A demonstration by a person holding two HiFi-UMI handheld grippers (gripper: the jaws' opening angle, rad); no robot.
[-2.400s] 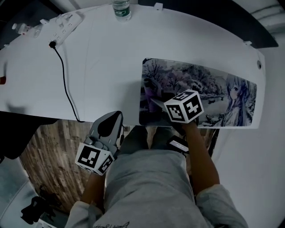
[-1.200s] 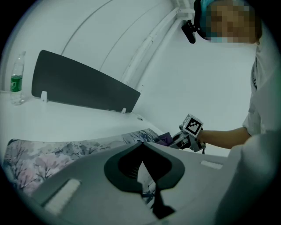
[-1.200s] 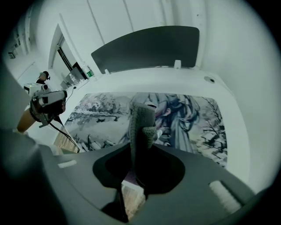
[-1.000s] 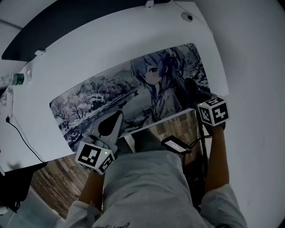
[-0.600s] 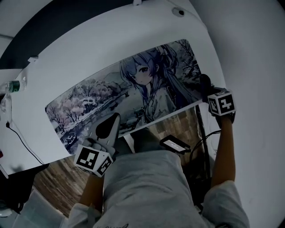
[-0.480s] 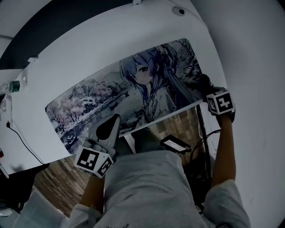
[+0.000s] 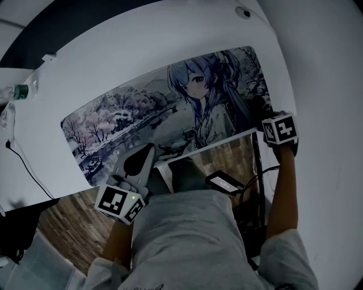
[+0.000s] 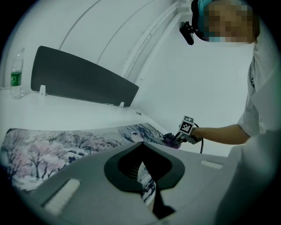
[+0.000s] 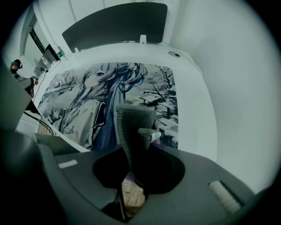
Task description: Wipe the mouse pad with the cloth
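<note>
A long mouse pad (image 7: 164, 113) printed with an anime girl and snowy trees lies along the front of the white desk (image 7: 113, 62). My right gripper (image 7: 267, 116) is at the pad's near right corner, shut on a grey knitted cloth (image 9: 131, 123) that lies on the pad (image 9: 101, 88). In the head view the cloth (image 7: 264, 106) shows only as a dark patch ahead of the marker cube. My left gripper (image 7: 139, 161) hangs over the pad's near edge toward its left end, jaws shut and empty (image 8: 141, 147). The left gripper view shows the right gripper (image 8: 179, 137) far off.
A water bottle (image 7: 20, 90) stands at the desk's far left, and a black cable (image 7: 22, 164) runs off the front edge there. A dark divider panel (image 8: 83, 83) lines the back of the desk. A cable hole (image 7: 245, 12) sits at the far right. A small black device (image 7: 224, 182) rests over my lap.
Since the earliest frame the right gripper has carried the cloth from the pad's left part to its right end. Over the last half second it barely shifts. The left gripper stays put.
</note>
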